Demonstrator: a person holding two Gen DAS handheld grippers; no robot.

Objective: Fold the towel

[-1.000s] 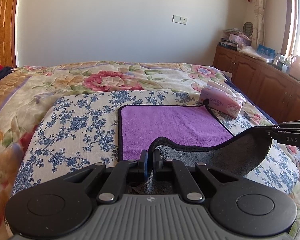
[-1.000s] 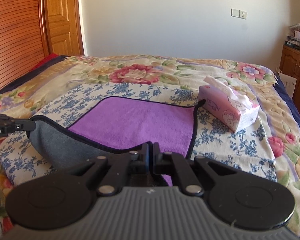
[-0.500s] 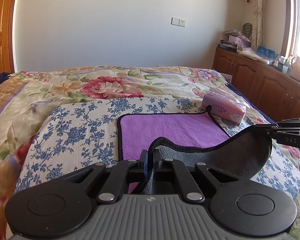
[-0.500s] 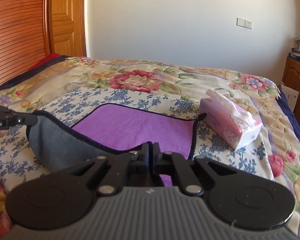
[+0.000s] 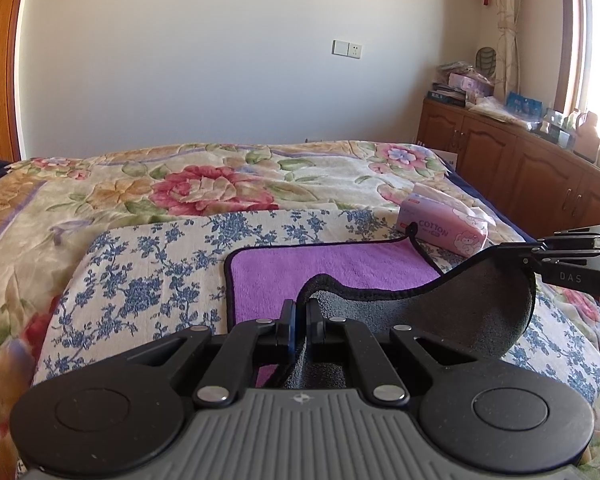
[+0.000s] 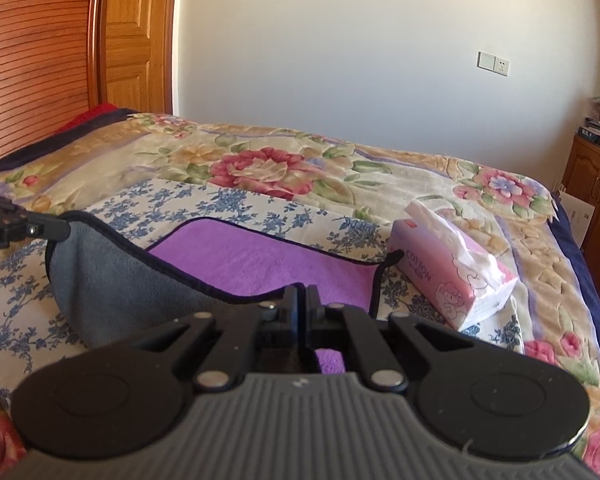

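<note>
A towel, purple on top [image 5: 332,268] and grey underneath [image 5: 460,320], with a black hem, lies on a blue-flowered cloth on the bed. Its near edge is lifted off the bed. My left gripper [image 5: 300,312] is shut on the near left corner. My right gripper [image 6: 302,304] is shut on the near right corner; it also shows at the right of the left wrist view [image 5: 540,256]. The grey underside [image 6: 112,280] sags between the two grippers. The far half of the towel [image 6: 252,260] still lies flat.
A pink tissue box [image 5: 444,230] lies just right of the towel's far corner, also in the right wrist view [image 6: 452,276]. The flowered bedspread [image 5: 212,188] stretches beyond. A wooden cabinet [image 5: 520,176] lines the right wall, a wooden door [image 6: 136,36] the left.
Both grippers have risen with the towel's near edge and moved forward, so the bed sits lower in both views and the grey underside hangs more.
</note>
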